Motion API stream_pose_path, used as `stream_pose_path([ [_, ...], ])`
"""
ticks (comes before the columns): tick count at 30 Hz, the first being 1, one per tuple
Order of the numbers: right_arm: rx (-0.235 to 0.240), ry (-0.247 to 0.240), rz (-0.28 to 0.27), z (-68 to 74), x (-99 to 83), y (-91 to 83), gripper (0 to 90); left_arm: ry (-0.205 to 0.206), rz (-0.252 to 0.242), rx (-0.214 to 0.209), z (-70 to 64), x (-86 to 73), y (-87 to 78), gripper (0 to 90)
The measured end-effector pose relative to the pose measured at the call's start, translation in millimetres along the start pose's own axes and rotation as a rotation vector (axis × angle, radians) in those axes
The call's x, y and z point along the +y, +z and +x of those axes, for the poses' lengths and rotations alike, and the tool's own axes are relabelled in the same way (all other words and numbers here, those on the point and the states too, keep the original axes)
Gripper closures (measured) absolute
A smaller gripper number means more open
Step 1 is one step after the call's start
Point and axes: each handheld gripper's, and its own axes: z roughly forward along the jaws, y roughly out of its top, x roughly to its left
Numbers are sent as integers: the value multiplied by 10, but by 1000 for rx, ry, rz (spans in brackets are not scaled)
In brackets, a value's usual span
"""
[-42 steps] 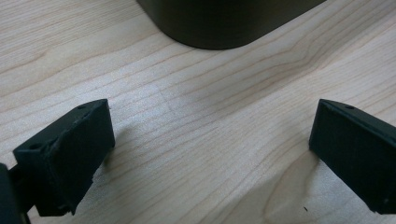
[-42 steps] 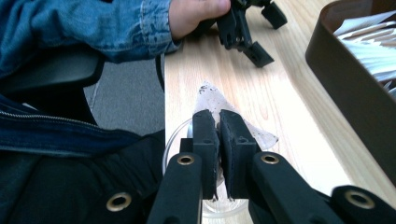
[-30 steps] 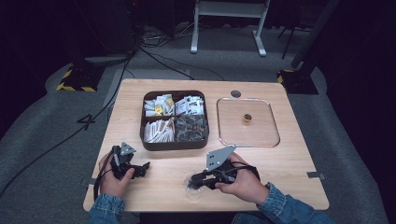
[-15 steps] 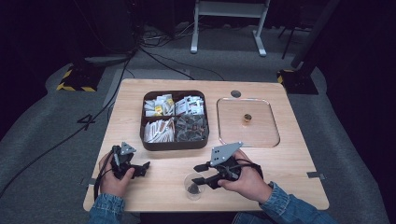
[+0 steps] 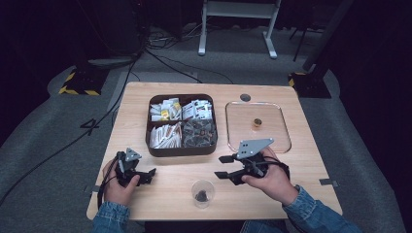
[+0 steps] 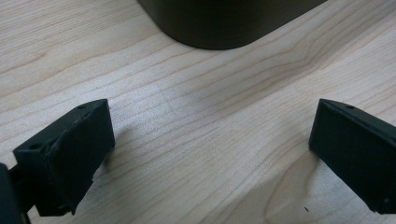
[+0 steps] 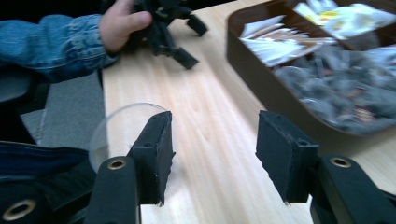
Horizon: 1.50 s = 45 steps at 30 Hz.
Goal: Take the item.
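A clear plastic cup (image 5: 202, 192) with a dark lump in it stands near the table's front edge. My right gripper (image 5: 219, 167) is open just right of the cup and apart from it, its jaws pointing left. In the right gripper view the cup (image 7: 119, 126) sits behind the left jaw, and nothing lies between the jaws of the right gripper (image 7: 212, 154). My left gripper (image 5: 148, 175) rests open at the front left. Its jaws stand wide apart over bare wood in the left gripper view (image 6: 210, 149).
A brown divided tray (image 5: 182, 151) holding packets and dark sachets sits mid-table; its corner (image 6: 219, 28) is just ahead of the left gripper. To the right lies a clear tray (image 5: 282, 145) with a small brown object (image 5: 257, 122). Beyond the table are cables and a stand.
My right gripper has opened, let go of the cup, and drawn back to the right and away from it. The cup stays on the table. The left gripper has not moved.
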Motion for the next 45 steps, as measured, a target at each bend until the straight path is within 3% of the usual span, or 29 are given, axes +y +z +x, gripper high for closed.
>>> stream_pose_path([
  [9, -92, 50, -25, -182, -97, -276, 447, -1, -1, 0, -2, -2, -1, 5],
  [12, -131, 94, -37, -270, -197, -407, 437, -1, -1, -1, -1, -2, -1, 5],
  [26, -309, 199, -22, -594, -672, -815, 350, -1, -1, 0, -1, -2, -1, 5],
  [32, -343, 255, -16, -708, -882, -876, 316, -1, 0, 0, -1, -2, -2, 5],
  [35, -363, 259, -6, -742, -946, -874, 311, -1, -1, -1, -1, -2, -1, 5],
  [45, -420, 337, 33, -938, -1396, -892, 282, -1, -1, -1, -1, -2, -1, 5],
])
